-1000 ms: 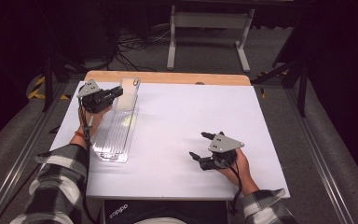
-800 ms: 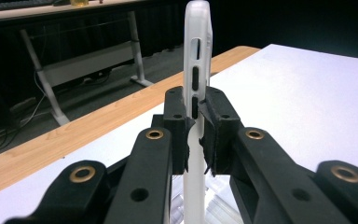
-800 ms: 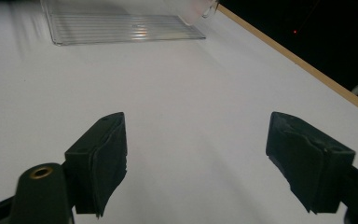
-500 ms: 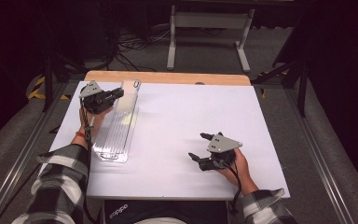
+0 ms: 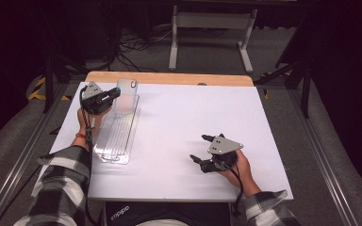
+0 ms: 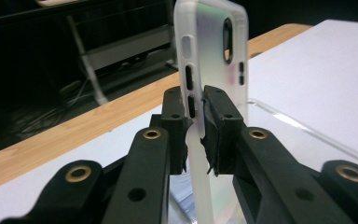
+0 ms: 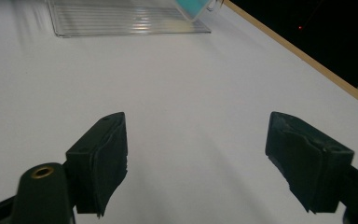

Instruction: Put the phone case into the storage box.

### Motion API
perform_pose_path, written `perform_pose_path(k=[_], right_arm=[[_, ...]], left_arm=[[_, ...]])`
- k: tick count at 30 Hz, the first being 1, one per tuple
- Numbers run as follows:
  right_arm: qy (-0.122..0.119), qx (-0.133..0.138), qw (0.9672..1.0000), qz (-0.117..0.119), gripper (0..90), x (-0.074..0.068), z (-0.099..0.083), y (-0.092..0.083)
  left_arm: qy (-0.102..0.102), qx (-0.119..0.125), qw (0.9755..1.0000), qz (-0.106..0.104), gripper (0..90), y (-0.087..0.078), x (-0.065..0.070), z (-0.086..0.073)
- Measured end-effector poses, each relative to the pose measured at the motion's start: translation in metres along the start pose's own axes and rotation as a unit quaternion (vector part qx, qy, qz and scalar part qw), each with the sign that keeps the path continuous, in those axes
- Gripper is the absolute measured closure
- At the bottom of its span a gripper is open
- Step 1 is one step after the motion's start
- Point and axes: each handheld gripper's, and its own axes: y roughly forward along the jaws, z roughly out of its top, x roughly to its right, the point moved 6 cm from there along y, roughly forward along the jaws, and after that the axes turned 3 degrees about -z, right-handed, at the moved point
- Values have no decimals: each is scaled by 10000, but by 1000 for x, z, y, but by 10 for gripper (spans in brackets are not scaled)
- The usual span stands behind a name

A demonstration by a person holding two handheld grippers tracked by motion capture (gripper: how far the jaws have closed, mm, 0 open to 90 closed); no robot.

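Note:
A frosted translucent phone case (image 5: pixel 126 93) stands upright at the far end of a clear ribbed plastic tray (image 5: pixel 117 139) on the left of the white table. My left gripper (image 5: pixel 115 95) is shut on the case's side edge (image 6: pixel 214 56), with both pads pressing by the button cut-outs, and its jaws (image 6: pixel 196 100) have just eased a touch with the case still between them. My right gripper (image 5: pixel 200 147) rests open near the front right of the table, nothing between its fingers (image 7: pixel 196 154). In the right gripper view the tray (image 7: pixel 121 21) and the case's corner (image 7: pixel 193 7) lie far ahead.
The white table top (image 5: pixel 193 113) has a wooden strip (image 5: pixel 169 78) along its far edge. A metal stand (image 5: pixel 207 28) and cables sit on the floor beyond. Metal rails (image 5: pixel 23 160) run along both sides of the table.

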Motion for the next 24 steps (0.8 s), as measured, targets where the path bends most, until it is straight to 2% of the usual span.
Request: perform_pose_path(k=[2,8,12,16,24], right_arm=[[10,-4,10000,-7,215,0,0,0],[-14,10,10000,2,215,-1,1,1],[-7,-4,10000,1,215,-1,1,1],[-7,3,10000,13,215,0,1,1],[-12,40,10000,32,213,0,1,0]], left_arm=[[8,-13,10000,40,790,0,0,-1],[91,-298,9990,332,779,3,-3,-6],[50,-348,9986,406,763,4,-2,-9],[111,-375,9980,488,732,3,-4,-8],[120,-367,9982,463,653,2,-3,-8]])
